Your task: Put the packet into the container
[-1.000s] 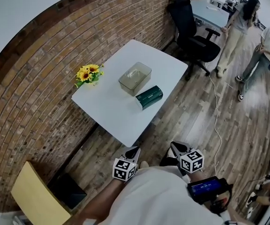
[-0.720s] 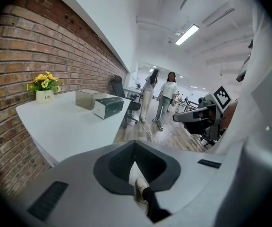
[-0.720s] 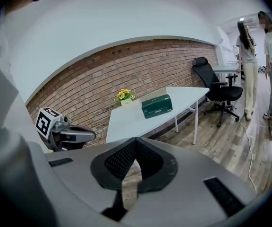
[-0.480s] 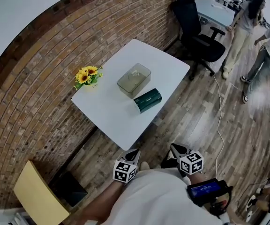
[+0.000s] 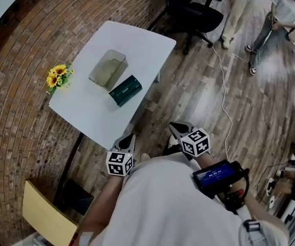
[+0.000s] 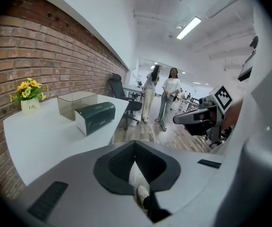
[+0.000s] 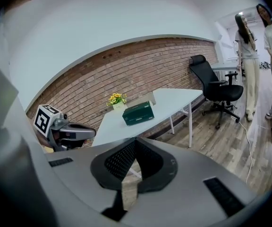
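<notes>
While held low and close in front of the white-shirted body, shut tip to tip on the left gripper (image 6: 135, 148), clamped on nothing, only floor and a shoe glimpsed through the slit under the tips. Likewise closed and empty on the right gripper (image 7: 136, 141), tips met, bare boards showing behind the gap below them. Both aimed toward the white table (image 5: 83, 109) from well short of its near corner, over the wooden floor (image 5: 198, 86). Strapped by the right wrist, a small device (image 5: 216, 174) with a lit blue screen. Out on the tabletop, well apart from either gripper: the dark green packet (image 5: 125, 90), lying flat, just beside the clear container (image 5: 107, 67) on the side nearer the table's open edge, not inside it. Farther along, at the table's wall-side edge, a small pot of yellow flowers (image 5: 58, 76) against the brick wall (image 5: 14, 86). Past the far end of the table, a black office chair (image 5: 191, 9); trailing from there across the boards, a white cable (image 5: 223, 86). Beyond, a person in a white top (image 5: 283, 12) and another in pale trousers (image 5: 235, 9). Low at the left, by the wall, a yellow board (image 5: 45, 217).
</notes>
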